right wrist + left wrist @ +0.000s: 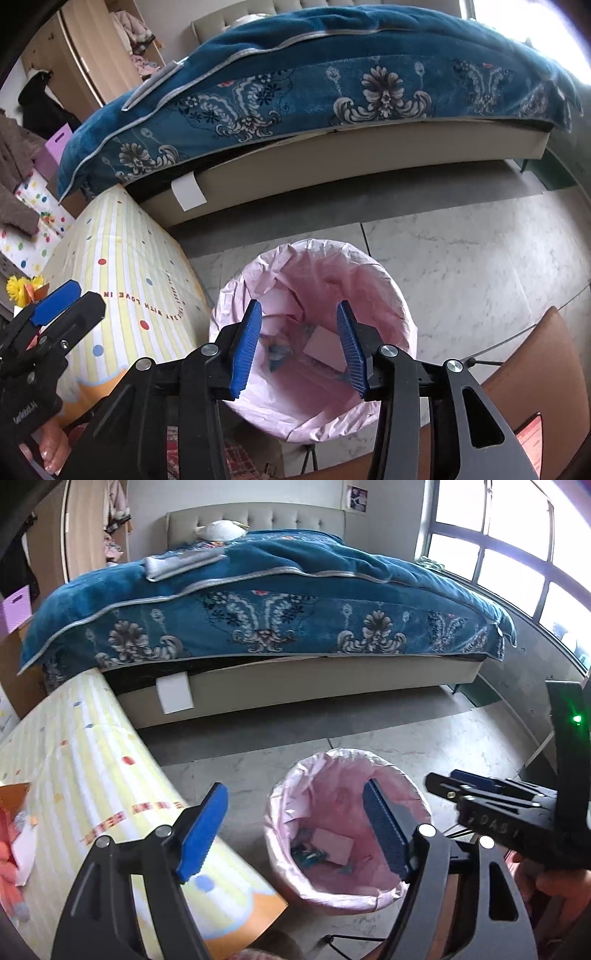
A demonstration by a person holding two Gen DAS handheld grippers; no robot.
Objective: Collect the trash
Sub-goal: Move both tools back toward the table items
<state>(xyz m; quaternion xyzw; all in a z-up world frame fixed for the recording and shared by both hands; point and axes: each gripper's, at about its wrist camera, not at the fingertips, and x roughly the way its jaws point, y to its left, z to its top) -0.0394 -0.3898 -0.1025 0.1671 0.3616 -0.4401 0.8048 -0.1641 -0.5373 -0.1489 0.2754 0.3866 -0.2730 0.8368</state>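
While both tools hang over the floor, the scene reads from left to right as follows.

Tabletop: the tabletop (pixel 92 760) on the left carries a yellow-striped cloth with coloured dots; its corner reaches toward the bin, and the right wrist view shows the lettering "WITH LOVE" on the cloth.

Left hand-held gripper: the left hand-held gripper (pixel 295 830) has its jaws spread wide with nothing between them. One blue pad (pixel 201 832) sits over the edge of the tabletop, the other over the bin's mouth. In the right wrist view it shows at the left border (pixel 55 302).

Trash bin: the trash bin (pixel 236 295) stands on the floor just beside the corner of the tabletop, lined with a pink bag folded over its rim.

Trash: the trash (pixel 327 349) lies at the bottom of the bin, a pale pink card next to bluish crumpled scraps; it shows in the left wrist view too (pixel 332 845).

Right hand-held gripper: the right hand-held gripper (pixel 299 347) is above the bin's mouth, jaws parted and empty, the trash visible between the blue pads (pixel 245 347). From the left wrist view it appears at the right (pixel 476 786).

Floor: the floor (pixel 461 266) is pale marble tile.

Bed: the bed (pixel 258 602) stands beyond the bin, under a blue floral blanket.
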